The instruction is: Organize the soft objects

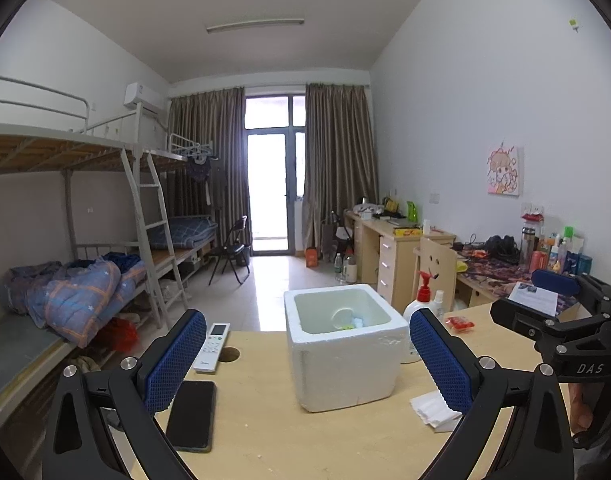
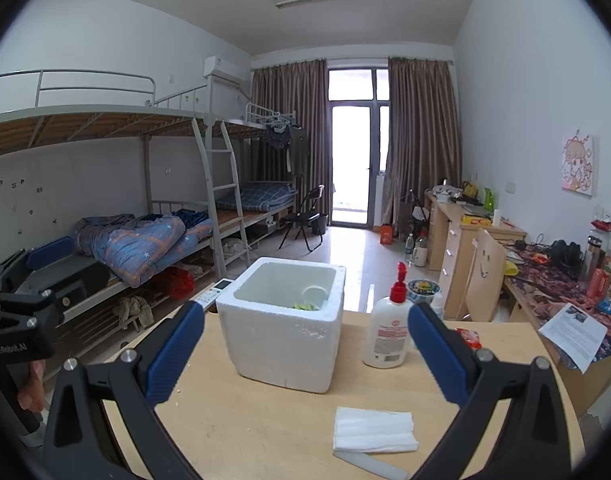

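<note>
A white foam box [image 1: 345, 364] stands on the wooden table [image 1: 273, 432]; it also shows in the right wrist view [image 2: 281, 340]. Small soft things lie inside it, green and pale [image 1: 351, 322], also seen from the right [image 2: 305, 305]. A folded white tissue [image 2: 375, 430] lies on the table near the front; the left wrist view shows it [image 1: 431, 410] by the right finger. My left gripper [image 1: 307, 364] is open and empty, held above the table before the box. My right gripper [image 2: 305, 354] is open and empty, likewise facing the box.
A black phone [image 1: 191, 414] and a white remote [image 1: 211, 346] lie left of the box. A white lotion bottle with red pump [image 2: 387, 328] stands right of it, a red packet [image 2: 469, 338] beyond. Bunk beds stand left, desks right.
</note>
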The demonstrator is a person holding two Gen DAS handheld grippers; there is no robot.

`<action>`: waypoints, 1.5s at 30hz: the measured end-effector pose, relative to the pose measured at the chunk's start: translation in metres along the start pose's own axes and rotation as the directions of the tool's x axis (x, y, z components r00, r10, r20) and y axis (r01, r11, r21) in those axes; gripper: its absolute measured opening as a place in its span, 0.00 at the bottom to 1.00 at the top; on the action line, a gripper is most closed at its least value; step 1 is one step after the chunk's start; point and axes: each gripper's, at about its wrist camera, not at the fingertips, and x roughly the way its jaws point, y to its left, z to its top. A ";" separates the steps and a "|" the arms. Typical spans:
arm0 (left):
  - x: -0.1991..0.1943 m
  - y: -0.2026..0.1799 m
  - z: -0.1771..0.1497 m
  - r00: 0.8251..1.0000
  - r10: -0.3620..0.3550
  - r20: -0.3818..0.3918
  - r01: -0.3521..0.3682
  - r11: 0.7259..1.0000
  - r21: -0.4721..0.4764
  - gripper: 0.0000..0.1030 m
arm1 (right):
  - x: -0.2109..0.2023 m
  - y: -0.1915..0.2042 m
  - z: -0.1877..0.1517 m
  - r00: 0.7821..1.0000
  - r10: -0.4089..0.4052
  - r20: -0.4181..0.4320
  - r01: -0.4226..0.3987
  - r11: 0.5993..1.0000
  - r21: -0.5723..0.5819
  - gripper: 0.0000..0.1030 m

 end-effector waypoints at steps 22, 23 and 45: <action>-0.044 -0.016 -0.042 0.996 0.005 0.086 -0.003 1.000 -0.025 0.99 | -0.056 -0.007 -0.055 0.997 -0.009 0.083 0.010 1.000 -0.018 1.00; -0.042 -0.015 -0.045 0.997 0.002 0.081 0.001 0.999 -0.035 0.99 | -0.058 -0.008 -0.059 0.995 -0.016 0.095 0.017 1.000 -0.015 1.00; -0.008 -0.029 -0.121 0.999 -0.017 0.030 0.018 0.999 -0.034 0.99 | -0.062 -0.033 -0.100 0.994 -0.098 0.053 0.098 0.995 0.009 1.00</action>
